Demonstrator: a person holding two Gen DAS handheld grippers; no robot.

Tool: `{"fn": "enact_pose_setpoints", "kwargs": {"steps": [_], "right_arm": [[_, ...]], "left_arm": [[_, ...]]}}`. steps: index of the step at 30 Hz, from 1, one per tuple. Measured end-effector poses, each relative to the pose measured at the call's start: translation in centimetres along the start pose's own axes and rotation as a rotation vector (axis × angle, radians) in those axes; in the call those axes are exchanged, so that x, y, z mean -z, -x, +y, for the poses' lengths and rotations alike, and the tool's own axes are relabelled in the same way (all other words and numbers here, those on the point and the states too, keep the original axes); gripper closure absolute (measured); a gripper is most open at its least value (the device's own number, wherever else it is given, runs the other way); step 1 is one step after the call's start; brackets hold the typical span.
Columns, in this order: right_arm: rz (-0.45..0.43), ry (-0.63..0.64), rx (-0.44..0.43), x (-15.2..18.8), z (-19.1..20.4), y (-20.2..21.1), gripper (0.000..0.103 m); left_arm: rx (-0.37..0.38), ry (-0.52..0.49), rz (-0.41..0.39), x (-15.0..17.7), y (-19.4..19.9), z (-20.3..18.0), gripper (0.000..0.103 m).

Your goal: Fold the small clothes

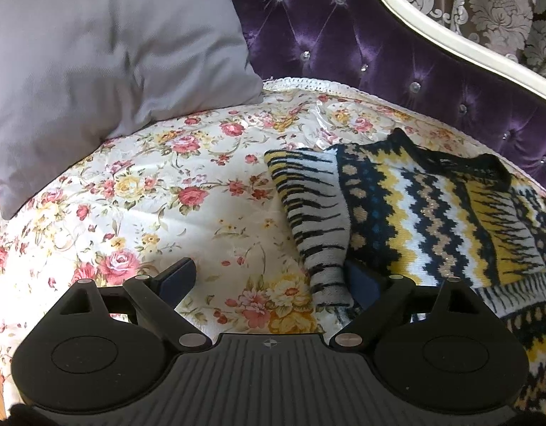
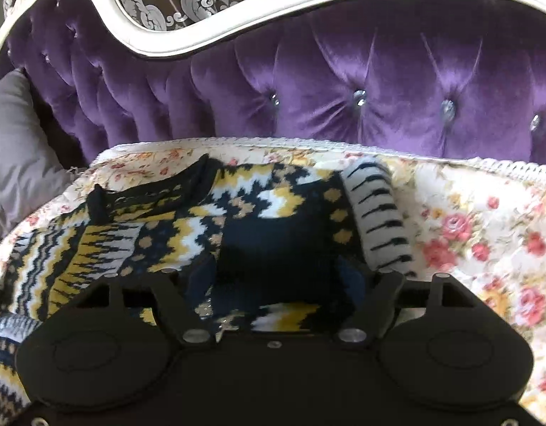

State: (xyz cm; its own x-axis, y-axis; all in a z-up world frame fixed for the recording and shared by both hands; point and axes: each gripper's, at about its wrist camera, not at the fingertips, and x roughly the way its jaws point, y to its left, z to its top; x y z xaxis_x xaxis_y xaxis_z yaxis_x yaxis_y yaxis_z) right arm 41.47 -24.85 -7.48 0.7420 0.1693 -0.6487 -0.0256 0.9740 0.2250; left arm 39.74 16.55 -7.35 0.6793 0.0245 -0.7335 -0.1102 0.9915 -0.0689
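A grey pillow (image 1: 106, 56) leans at the far left against the purple tufted headboard (image 1: 361, 46), its lower corner resting on the flowered bedspread (image 1: 173, 191). In the left wrist view the left gripper (image 1: 269, 278) hangs low over that bedspread with its jaws spread wide and nothing pinched; the left finger (image 1: 177, 277) is over bare flowers, while the right one sits just beside the striped sleeve (image 1: 315, 213) of the patterned knit sweater (image 1: 432, 213). The sweater lies flat to the right of the gripper, its black collar toward the headboard. In the right wrist view the right gripper (image 2: 276, 277) sits down on the sweater's dark panel, jaws partly apart with knit fabric bunched between them; whether the pads press on it I cannot tell. The other striped sleeve (image 2: 379, 213) lies just right of it, and farther right is bare bedspread.
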Motion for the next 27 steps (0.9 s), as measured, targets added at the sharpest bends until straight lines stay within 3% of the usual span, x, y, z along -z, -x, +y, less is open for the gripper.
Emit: {"fn": "enact_pose_setpoints", "kwargs": {"steps": [1, 3, 5, 7, 11, 15, 18, 20, 22, 24, 27], "right_arm": [[0.002, 0.007, 0.01, -0.1, 0.2, 0.0, 0.062], [-0.006, 0.015, -0.006, -0.6, 0.5, 0.3, 0.082], [-0.035, 0.045, -0.035, -1.0, 0.9, 1.0, 0.084], [-0.088, 0.098, 0.006, -1.4, 1.3, 2.2, 0.084], [-0.09, 0.058, 0.095, -2.3, -0.7, 1.8, 0.084], [-0.015, 0.048, 0.055, -1.7, -1.8, -0.3, 0.074], [-0.03, 0.063, 0.081, -0.7, -1.8, -0.7, 0.068], [-0.044, 0.042, 0.085, -0.4, -2.3, -0.5, 0.062], [-0.039, 0.02, 0.084, -0.6, -2.8, -0.4, 0.054], [-0.038, 0.01, 0.085, -0.8, -3.2, 0.6, 0.05], [-0.065, 0.014, 0.077, -0.5, -3.2, 2.9, 0.037]], "left_arm": [[0.004, -0.001, -0.008, 0.0, 0.2, 0.0, 0.012], [0.01, 0.002, -0.037, -0.2, 0.6, 0.0, 0.012], [0.004, 0.003, -0.102, -0.4, 1.5, 0.0, 0.012], [-0.011, 0.007, -0.151, -0.6, 2.1, 0.0, 0.012], [-0.045, -0.012, -0.142, -0.9, 1.4, -0.7, 0.012], [-0.08, -0.093, -0.133, -0.8, 0.7, -2.1, 0.012], [-0.103, -0.135, -0.108, -0.4, 0.0, -2.5, 0.012], [-0.164, -0.148, -0.059, 0.1, -1.0, -2.4, 0.01], [-0.171, -0.103, -0.06, 0.2, -0.9, -1.4, 0.01], [-0.235, -0.088, -0.039, 0.4, -1.1, -0.5, 0.01], [-0.203, 0.008, -0.118, 0.7, 0.7, 1.1, 0.011]]}}
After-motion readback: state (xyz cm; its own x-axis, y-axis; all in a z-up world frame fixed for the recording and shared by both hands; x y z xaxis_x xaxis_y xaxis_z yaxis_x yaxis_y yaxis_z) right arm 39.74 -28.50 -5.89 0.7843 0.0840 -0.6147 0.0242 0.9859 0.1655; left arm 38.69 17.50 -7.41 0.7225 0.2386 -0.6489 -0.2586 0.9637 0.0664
